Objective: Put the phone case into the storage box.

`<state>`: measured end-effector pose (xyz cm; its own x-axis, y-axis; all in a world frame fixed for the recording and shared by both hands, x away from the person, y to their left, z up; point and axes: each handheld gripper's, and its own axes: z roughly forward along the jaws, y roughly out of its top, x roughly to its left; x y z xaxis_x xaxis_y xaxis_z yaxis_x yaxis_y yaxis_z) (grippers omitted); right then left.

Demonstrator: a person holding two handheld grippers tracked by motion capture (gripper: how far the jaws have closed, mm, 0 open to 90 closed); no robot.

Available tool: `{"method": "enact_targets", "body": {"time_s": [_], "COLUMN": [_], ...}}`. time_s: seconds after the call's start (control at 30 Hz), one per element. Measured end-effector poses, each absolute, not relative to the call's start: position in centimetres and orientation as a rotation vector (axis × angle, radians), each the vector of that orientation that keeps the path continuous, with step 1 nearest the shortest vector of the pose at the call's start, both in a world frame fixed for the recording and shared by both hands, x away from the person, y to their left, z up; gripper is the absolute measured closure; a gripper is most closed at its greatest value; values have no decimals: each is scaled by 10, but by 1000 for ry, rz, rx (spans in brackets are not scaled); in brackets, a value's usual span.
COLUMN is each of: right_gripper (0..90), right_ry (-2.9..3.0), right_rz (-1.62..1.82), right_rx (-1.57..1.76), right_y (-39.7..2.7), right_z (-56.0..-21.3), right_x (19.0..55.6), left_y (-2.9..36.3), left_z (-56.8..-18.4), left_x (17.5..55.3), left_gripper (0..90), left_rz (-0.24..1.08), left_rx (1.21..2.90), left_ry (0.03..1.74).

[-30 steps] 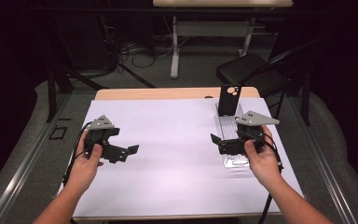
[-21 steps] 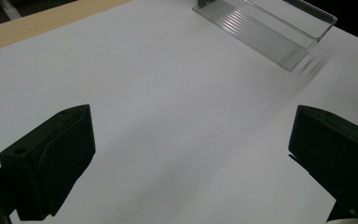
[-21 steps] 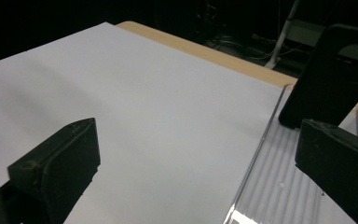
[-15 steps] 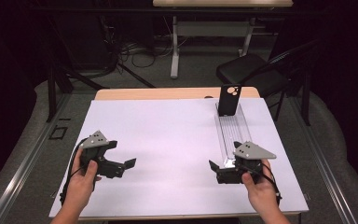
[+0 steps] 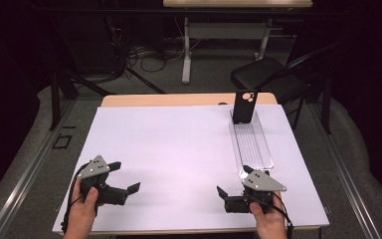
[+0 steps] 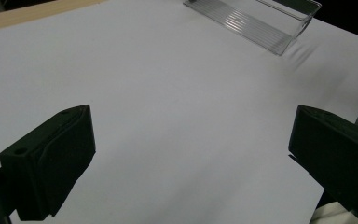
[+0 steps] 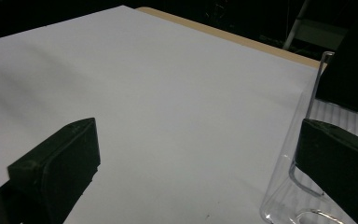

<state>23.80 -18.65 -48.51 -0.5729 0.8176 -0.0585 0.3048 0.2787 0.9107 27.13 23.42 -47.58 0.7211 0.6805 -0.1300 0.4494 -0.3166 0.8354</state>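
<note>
At the table's near edge both grippers hover with jaws apart and nothing held: the left gripper (image 5: pixel 122 180) toward the near left corner, the right gripper (image 5: pixel 227 196) toward the near right. Just beyond the right one, the clear plastic tray (image 5: pixel 252 144) runs along the right side toward the far edge, with a black phone case (image 5: pixel 243 106) standing upright at its far end. The tray looks light, so a careless jaw might shove it and topple the case

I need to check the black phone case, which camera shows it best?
The high view: the black phone case stands whole at the clear tray's far end. The right gripper view catches a dark cropped part; the left gripper view shows the tray.
</note>
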Motion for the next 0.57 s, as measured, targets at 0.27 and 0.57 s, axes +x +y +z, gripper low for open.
{"method": "enact_targets", "body": {"time_s": [0.27, 0.57], "right_gripper": [0, 0], "right_ry": [2028, 1987], "right_rz": [1314, 1378], "right_rx": [962, 922], "right_y": [-178, -180], "right_z": [-511, -510], "right_x": [232, 227], "left_y": [241, 247], "left_z": [-495, -497], "left_x": [267, 268], "left_gripper": [7, 6], "left_rz": [311, 322], "left_rx": [1957, 1939], "left_ry": [871, 907]}}
